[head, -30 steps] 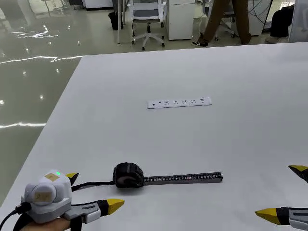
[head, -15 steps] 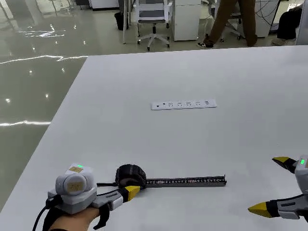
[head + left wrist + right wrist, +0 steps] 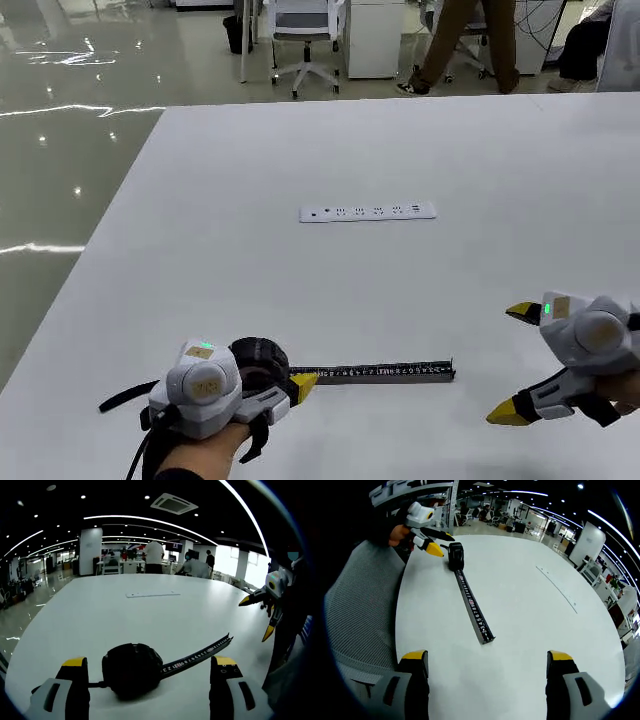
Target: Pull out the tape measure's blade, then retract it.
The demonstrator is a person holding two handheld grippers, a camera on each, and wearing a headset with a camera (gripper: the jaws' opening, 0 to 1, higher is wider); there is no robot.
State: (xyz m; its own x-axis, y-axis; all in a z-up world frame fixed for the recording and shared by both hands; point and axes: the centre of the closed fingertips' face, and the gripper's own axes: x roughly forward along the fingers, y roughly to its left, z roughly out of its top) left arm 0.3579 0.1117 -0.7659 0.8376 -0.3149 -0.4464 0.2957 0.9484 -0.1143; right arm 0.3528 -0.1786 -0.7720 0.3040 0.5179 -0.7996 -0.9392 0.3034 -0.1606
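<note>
Left gripper (image 3: 149, 662): jaws spread wide, flanking the tape measure (image 3: 262, 362) case with a gap on each side. The case lies near the worktop (image 3: 400, 150) front edge, its blade (image 3: 375, 373) extended flat to the right. Right gripper (image 3: 512, 362): jaws apart, empty, near the blade tip.

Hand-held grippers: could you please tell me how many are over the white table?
2. The left hand-held gripper is at the near left, open, with the tape measure between its jaws; the right hand-held gripper hovers open at the near right, past the blade.
</note>
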